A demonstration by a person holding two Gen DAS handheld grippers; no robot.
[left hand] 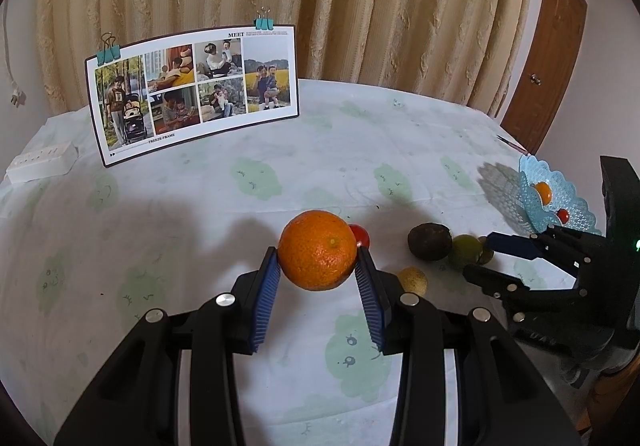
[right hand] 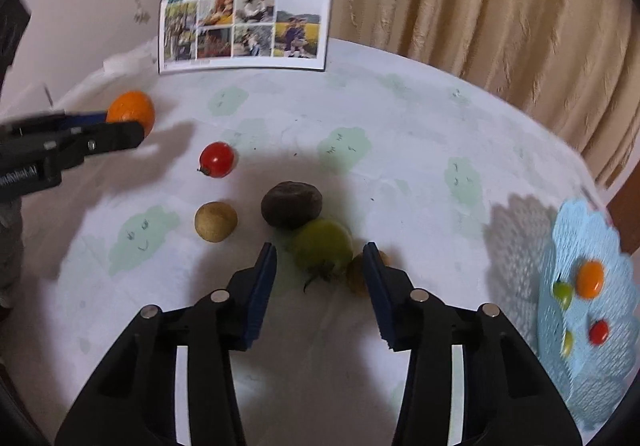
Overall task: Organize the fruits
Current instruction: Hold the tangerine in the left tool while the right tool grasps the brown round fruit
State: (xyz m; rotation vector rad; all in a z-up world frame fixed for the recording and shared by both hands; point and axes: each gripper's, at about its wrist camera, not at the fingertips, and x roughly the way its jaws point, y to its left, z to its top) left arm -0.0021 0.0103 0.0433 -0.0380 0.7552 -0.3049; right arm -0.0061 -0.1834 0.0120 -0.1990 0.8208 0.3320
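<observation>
You had the orange (left hand: 318,250) lifted off the cloth, its pitted skin bright and its navel turned to the camera. A red cherry tomato (right hand: 217,159) lay alone, stem to the left. Near it sat a tan round fruit (right hand: 215,221), and a dark brown wrinkled fruit (right hand: 291,204) touched a green tomato (right hand: 322,248) (stem toward you). The blue lace basket (right hand: 576,386) already held small orange, red and green fruits.
</observation>
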